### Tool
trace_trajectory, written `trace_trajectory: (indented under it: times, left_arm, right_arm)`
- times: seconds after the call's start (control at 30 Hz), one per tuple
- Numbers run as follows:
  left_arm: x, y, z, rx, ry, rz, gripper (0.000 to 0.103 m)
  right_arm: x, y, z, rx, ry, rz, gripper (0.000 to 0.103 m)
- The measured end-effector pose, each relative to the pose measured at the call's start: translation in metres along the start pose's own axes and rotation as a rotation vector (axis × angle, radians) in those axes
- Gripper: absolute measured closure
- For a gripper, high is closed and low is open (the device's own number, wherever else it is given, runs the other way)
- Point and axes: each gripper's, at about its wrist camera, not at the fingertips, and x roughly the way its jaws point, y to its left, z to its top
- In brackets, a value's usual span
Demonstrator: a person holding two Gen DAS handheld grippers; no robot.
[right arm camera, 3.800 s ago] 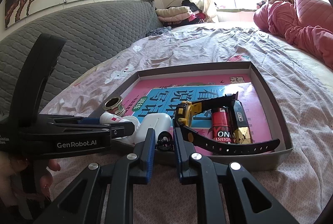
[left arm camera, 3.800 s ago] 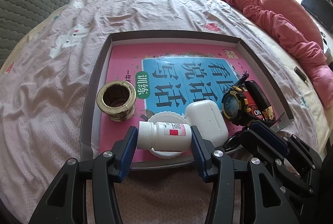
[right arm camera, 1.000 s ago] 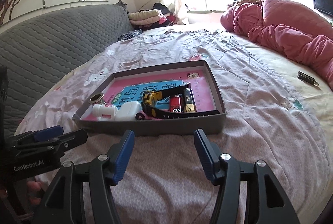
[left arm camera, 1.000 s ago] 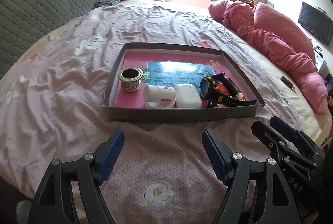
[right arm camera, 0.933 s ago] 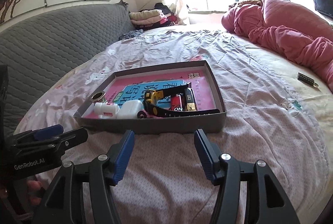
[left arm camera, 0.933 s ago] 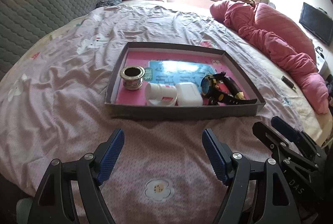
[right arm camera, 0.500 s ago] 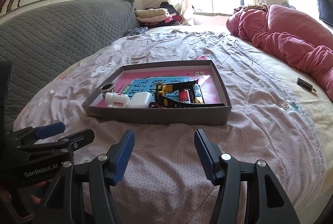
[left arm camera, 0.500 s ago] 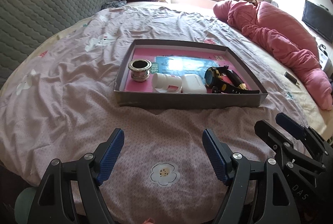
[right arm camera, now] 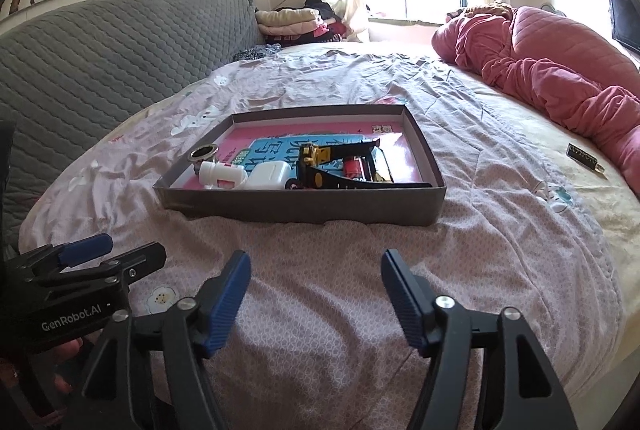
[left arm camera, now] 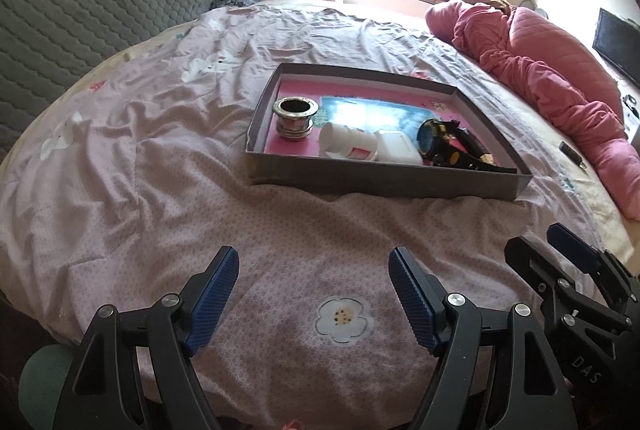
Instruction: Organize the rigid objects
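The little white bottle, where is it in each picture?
Left wrist view: white bottle lies on its side in the tray, right of the metal ring.
Right wrist view: white bottle lies near the tray's left front corner.
Shared landmark: the grey tray.

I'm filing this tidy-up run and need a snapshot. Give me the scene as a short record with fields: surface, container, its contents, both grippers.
surface: bed sheet, pink with flower prints
container: shallow grey box on the sheet
contents: metal ring, white bottle on its side, white case, watch, red item
left gripper: open, empty, short of the box
right gripper: open, empty, jaws just widened, short of the box
loose nearby: small dark item on the sheet
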Motion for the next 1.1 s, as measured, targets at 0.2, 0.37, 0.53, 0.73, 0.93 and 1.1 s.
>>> trace_trajectory:
  times: [0.2, 0.37, 0.53, 0.73, 0.93, 1.1]
  left_arm:
    - [0.007, 0.006, -0.002, -0.017, 0.013, 0.006, 0.025]
    - [0.008, 0.007, -0.003, -0.017, 0.015, 0.002, 0.025]
    - [0.01, 0.006, -0.003, -0.011, 0.017, 0.007, 0.025]
    - [0.011, 0.002, -0.004, 0.002, 0.015, 0.009, 0.025]
    - [0.012, -0.002, -0.004, 0.015, 0.017, 0.009, 0.025]
    - [0.014, -0.004, -0.005, 0.025, 0.018, 0.01, 0.025]
  right_arm:
    - [0.009, 0.001, -0.003, -0.003, 0.022, -0.007, 0.033]
    - [0.014, 0.0, -0.005, 0.001, 0.031, -0.009, 0.032]
    - [0.017, -0.001, -0.006, 0.004, 0.037, -0.009, 0.032]
    - [0.018, -0.001, -0.006, 0.009, 0.04, -0.011, 0.031]
    - [0.021, -0.002, -0.007, 0.016, 0.049, -0.017, 0.031]
    - [0.023, -0.003, -0.008, 0.02, 0.053, -0.024, 0.031]
